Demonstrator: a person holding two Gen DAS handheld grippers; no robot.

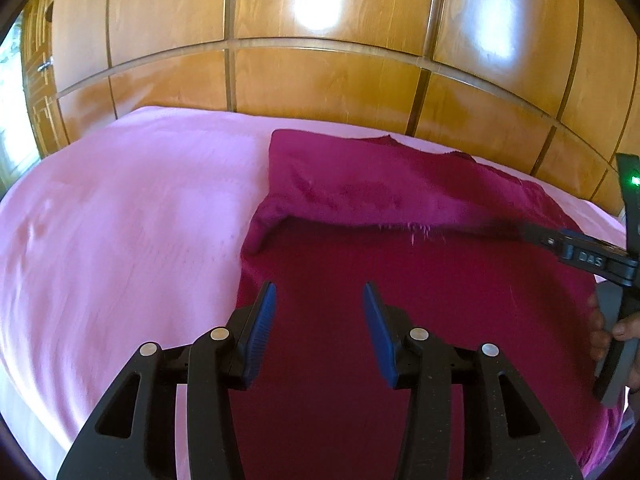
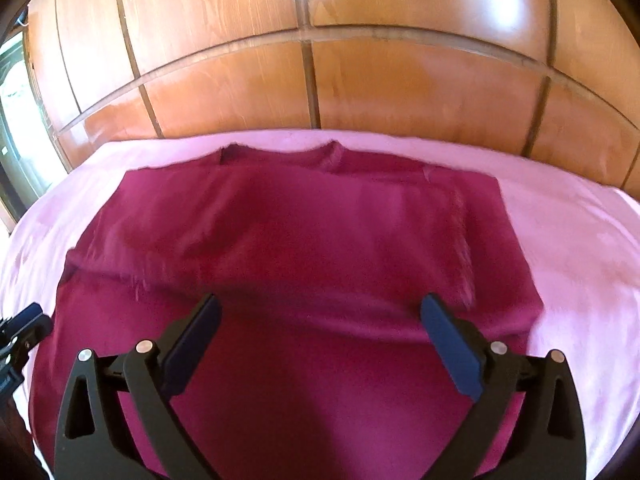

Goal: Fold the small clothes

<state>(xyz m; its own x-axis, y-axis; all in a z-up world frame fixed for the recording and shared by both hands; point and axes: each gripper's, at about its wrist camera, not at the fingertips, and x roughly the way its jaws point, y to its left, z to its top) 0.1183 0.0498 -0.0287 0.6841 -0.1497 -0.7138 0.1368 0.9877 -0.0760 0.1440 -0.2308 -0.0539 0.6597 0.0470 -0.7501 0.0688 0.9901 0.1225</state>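
Observation:
A dark magenta garment lies on the pink bed sheet. Its far part is folded over toward me, with a raised fold edge across the middle. In the right wrist view the garment shows its neckline at the far edge. My left gripper is open and empty, just above the garment's near left part. My right gripper is wide open and empty above the garment's near middle. The right gripper also shows at the right edge of the left wrist view, low over the cloth.
A glossy wooden panelled wall stands right behind the bed. The pink sheet extends bare to the left and right of the garment. A bright window or doorway is at the far left.

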